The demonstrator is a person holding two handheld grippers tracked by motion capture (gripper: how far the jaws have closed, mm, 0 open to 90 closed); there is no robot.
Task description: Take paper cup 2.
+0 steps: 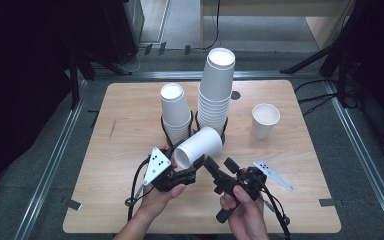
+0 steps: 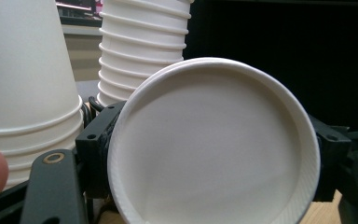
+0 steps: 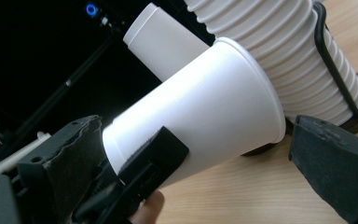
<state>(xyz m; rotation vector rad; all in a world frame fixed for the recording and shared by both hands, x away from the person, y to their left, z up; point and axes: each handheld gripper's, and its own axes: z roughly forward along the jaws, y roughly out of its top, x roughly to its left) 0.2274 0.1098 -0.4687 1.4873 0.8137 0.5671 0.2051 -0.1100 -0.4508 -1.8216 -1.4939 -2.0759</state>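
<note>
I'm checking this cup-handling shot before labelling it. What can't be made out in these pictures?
- Left gripper view: the held cup fronts the camera and covers where the pads meet its wall.
- High view: the two stacks cover most of the black wire holder.
- Right gripper view: the tall stack's top is cut off by the upper edge.
- High view: the lone cup is too small to show its contents.

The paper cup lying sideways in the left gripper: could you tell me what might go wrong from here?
The left gripper pinches the thin-walled paper cup, so a hard squeeze could dent it. The cup lies close to the two upside-down stacks; swinging it might knock them over. The right gripper stands open beside the cup, so a careless move could bump it out of the hold.
</note>
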